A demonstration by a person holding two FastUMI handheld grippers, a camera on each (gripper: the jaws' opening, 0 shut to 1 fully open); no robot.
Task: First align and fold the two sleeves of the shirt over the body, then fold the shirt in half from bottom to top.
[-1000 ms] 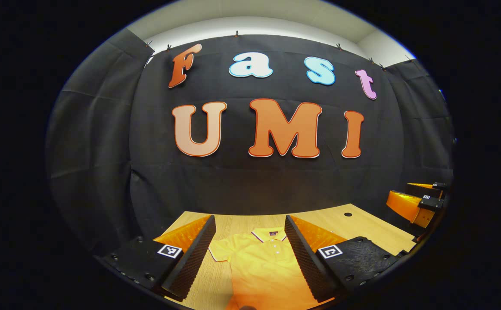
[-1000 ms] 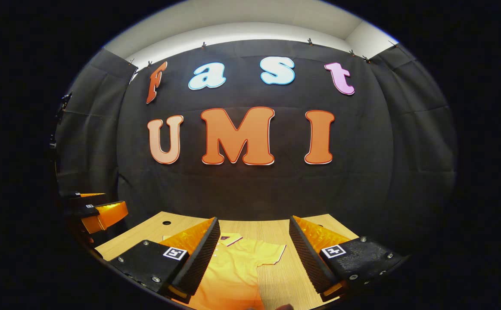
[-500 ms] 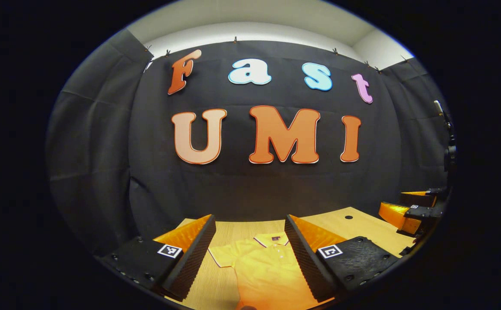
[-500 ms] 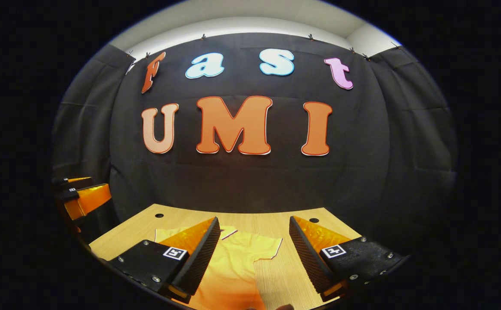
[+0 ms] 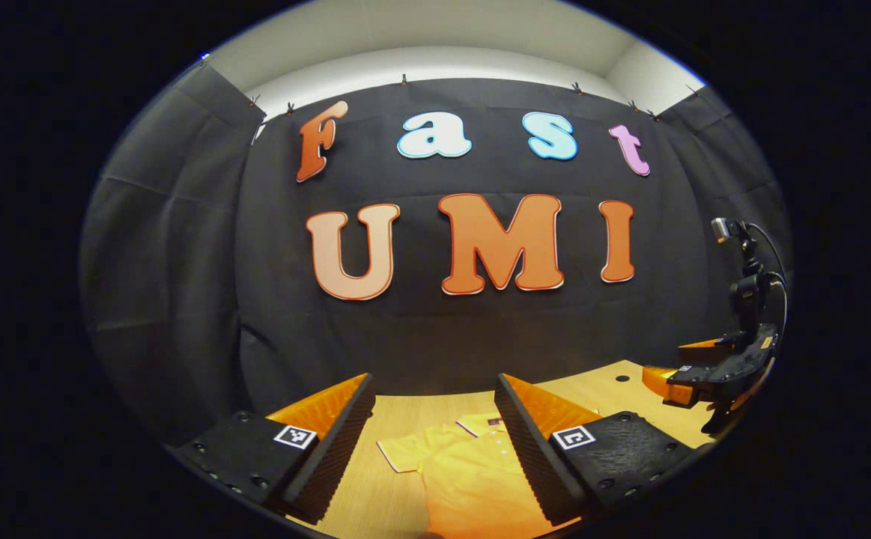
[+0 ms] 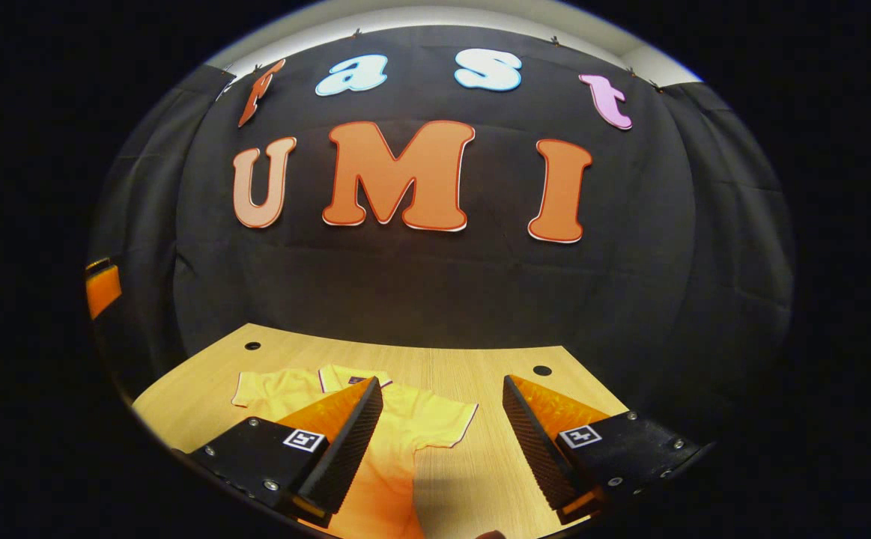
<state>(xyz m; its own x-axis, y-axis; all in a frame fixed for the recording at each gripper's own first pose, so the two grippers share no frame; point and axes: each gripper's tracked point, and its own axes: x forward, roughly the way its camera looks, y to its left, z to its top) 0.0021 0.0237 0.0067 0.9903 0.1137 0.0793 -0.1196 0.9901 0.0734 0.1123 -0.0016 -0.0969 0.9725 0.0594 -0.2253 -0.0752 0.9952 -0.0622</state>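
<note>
Shirt (image 6: 398,427) lies flat mid-table (image 6: 495,359), both sleeves unfolded. Left gripper (image 5: 431,442) and right gripper (image 6: 442,442) hover spread, empty. Every fold remains.

Dim booth, soft overhead light, sharp centre, fisheye bending at edges

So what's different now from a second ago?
Both claws have shifted. In the right claw view the table shows more and both sleeves of the shirt are visible. The left claw view has lifted slightly. Both stay open, holding nothing; the shirt lies flat, unfolded.
</note>
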